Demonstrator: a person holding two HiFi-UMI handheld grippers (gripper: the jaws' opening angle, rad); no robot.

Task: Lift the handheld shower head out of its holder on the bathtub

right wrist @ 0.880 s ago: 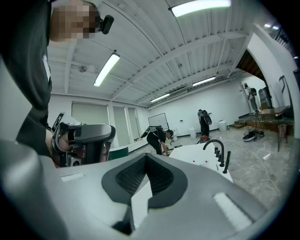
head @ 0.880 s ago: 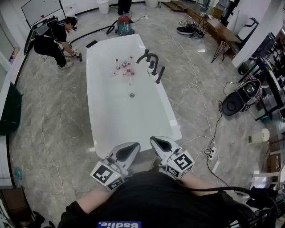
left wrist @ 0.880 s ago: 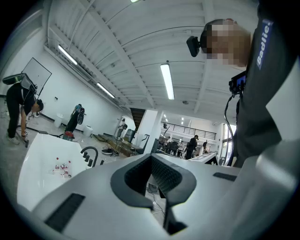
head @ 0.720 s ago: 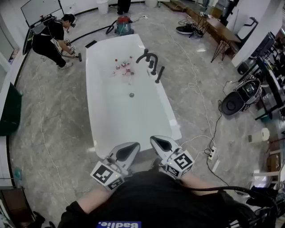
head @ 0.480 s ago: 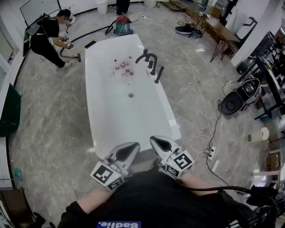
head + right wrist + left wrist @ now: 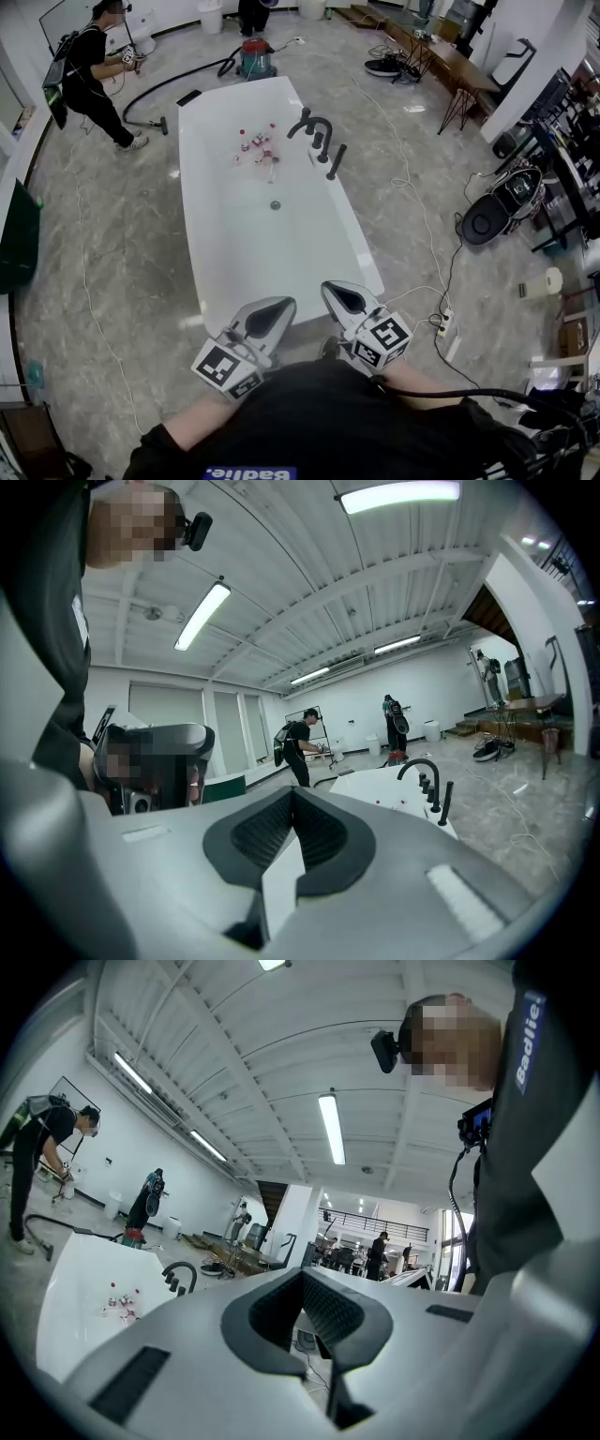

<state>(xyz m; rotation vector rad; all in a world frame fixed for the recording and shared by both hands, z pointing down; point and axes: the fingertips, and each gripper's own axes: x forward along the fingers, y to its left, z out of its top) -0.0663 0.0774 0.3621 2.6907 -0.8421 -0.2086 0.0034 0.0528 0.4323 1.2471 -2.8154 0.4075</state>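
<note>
The white bathtub [image 6: 202,216] runs away from me in the head view. On its far right rim the black handheld shower head [image 6: 337,160] stands in its holder, beside the black arched faucet [image 6: 312,124]. My left gripper [image 6: 272,314] and right gripper [image 6: 342,298] hang close to my body over the tub's near end, both shut and empty, far from the shower head. In the right gripper view the shower head [image 6: 446,802] and faucet [image 6: 419,771] show ahead to the right of the shut right gripper [image 6: 291,841]. Left of the shut left gripper [image 6: 314,1321], its own view shows the faucet [image 6: 178,1277].
Small bottles [image 6: 258,145] lie in the tub's far end near the drain [image 6: 275,204]. A person [image 6: 94,66] with a hose stands at far left, near a red vacuum [image 6: 255,54]. Cables and a power strip [image 6: 442,323] lie on the floor right of the tub.
The person at far left has risen from a crouch and stepped farther back. Both grippers stay where they were, shut.
</note>
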